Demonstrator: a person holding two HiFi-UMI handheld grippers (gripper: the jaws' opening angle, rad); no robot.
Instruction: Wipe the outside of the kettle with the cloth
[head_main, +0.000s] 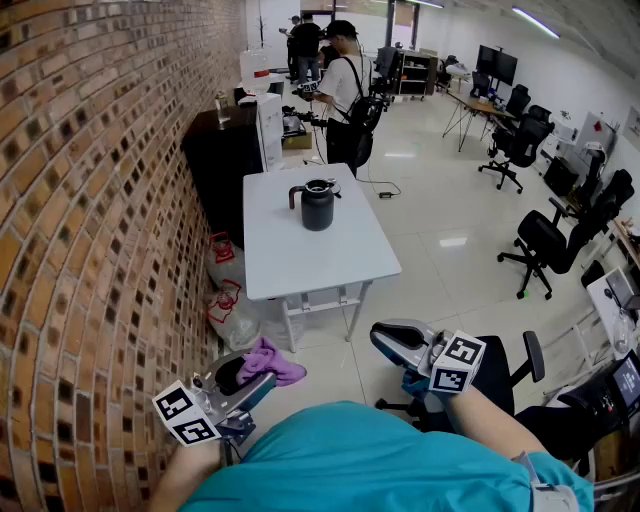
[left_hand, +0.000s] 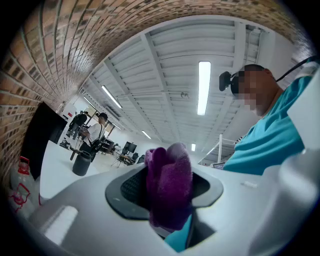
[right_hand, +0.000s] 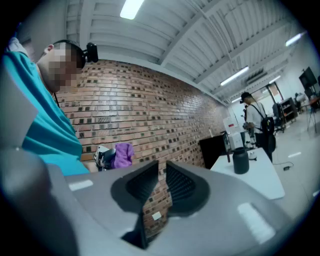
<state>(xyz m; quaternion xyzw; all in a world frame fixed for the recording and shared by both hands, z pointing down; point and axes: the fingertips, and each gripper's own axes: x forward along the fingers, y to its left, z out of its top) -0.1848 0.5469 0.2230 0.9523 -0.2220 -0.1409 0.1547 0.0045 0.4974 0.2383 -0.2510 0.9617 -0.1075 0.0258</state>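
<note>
Standing well back from the white bench (head_main: 300, 262), the person held both tools low by the body. The left tool (head_main: 250, 378) pinched the purple cloth (head_main: 270, 362), a bunched fold bulging up between its jaws. The right tool (head_main: 385, 338) had its jaws drawn almost together with nothing between them. The dark kettle (head_main: 317, 205) stood upright on the bench, well apart from both tools. Wiping seemed not yet begun; the step in hand looked like the approach. Next, the cloth would need carrying to the kettle's side wall, perhaps with the right tool steadying the handle.
</note>
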